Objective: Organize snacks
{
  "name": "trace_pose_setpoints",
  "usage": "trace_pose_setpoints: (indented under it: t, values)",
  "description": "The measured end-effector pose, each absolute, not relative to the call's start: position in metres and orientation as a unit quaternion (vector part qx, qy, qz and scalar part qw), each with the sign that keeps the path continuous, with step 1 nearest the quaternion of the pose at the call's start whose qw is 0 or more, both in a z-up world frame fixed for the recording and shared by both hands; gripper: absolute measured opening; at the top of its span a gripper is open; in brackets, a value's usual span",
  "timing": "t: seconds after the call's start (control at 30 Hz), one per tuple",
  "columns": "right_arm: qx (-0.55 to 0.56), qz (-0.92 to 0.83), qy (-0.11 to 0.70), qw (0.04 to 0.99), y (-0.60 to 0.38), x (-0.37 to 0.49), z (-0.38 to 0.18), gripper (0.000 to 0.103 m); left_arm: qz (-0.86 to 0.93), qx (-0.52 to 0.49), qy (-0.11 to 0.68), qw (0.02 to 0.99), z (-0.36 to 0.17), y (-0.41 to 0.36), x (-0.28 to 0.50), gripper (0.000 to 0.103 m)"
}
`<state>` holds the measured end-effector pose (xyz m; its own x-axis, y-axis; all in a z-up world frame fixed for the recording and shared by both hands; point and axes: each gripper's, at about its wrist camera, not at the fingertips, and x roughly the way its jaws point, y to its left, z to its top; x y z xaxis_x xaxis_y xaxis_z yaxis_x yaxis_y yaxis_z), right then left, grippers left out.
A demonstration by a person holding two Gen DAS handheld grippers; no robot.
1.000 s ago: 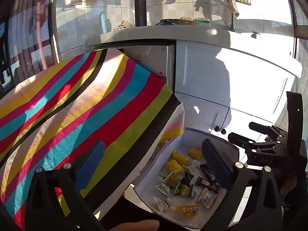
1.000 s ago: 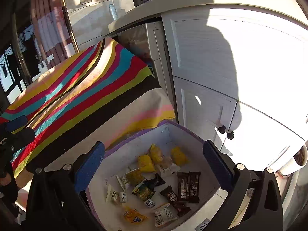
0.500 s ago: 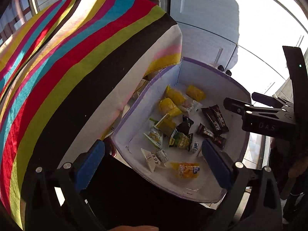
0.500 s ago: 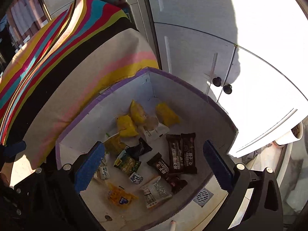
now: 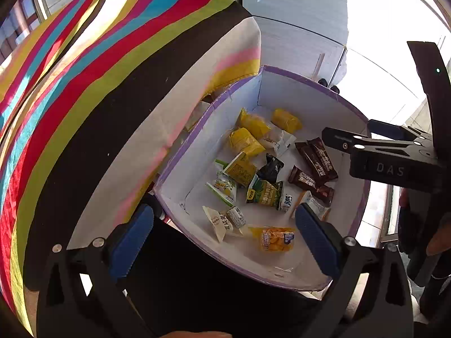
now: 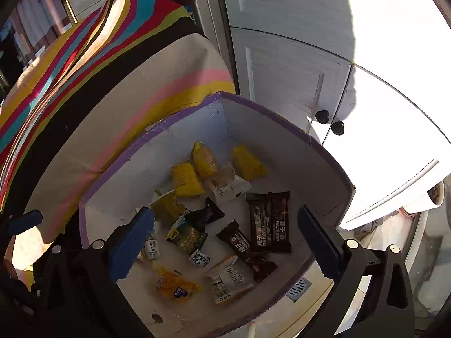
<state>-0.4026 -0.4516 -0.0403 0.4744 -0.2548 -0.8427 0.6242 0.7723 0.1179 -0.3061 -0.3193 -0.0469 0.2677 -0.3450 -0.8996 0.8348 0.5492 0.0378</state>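
**Left wrist and right wrist views: both grippers spread above the snack box**

Left wrist view first: your left gripper (image 5: 222,236) hangs over the near edge of the white box with the purple rim (image 5: 298,77), its blue pads set wide apart and holding nothing. Your right gripper (image 6: 225,242) is in the same state, jaws spread wide, empty, poised above the box's inside. In the left view you can also see the black body of the right gripper at the frame's right side, above the box's far wall.

The snacks all lie loose on the floor of the box. Three yellow packets (image 6: 187,180) sit toward the far corner, with a white wrapped cake (image 6: 229,186) touching them. Two dark brown chocolate bars (image 6: 267,222) lie side by side on the right, and a third brown bar (image 6: 235,239) sits angled just beside them. A green packet (image 5: 265,193) and a small black packet (image 5: 270,167) are near the middle. An orange packet (image 5: 274,239) rests near the front wall, close to a white triangular packet (image 5: 218,222).

The box stands just beside the striped cloth (image 5: 98,84) that drapes the surface on your left. White cabinet doors (image 6: 296,84) with two dark knobs (image 6: 329,121) stand behind the box.
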Motion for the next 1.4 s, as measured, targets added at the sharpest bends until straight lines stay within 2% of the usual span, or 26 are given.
trace_pose_setpoints:
  t: [1.4]
  values:
    - [0.223, -0.248, 0.449, 0.829, -0.4494, -0.3965, -0.0466, 0.098, -0.392, 0.268, 0.471, 0.743, -0.0516, -0.3184, -0.2997, 0.101]
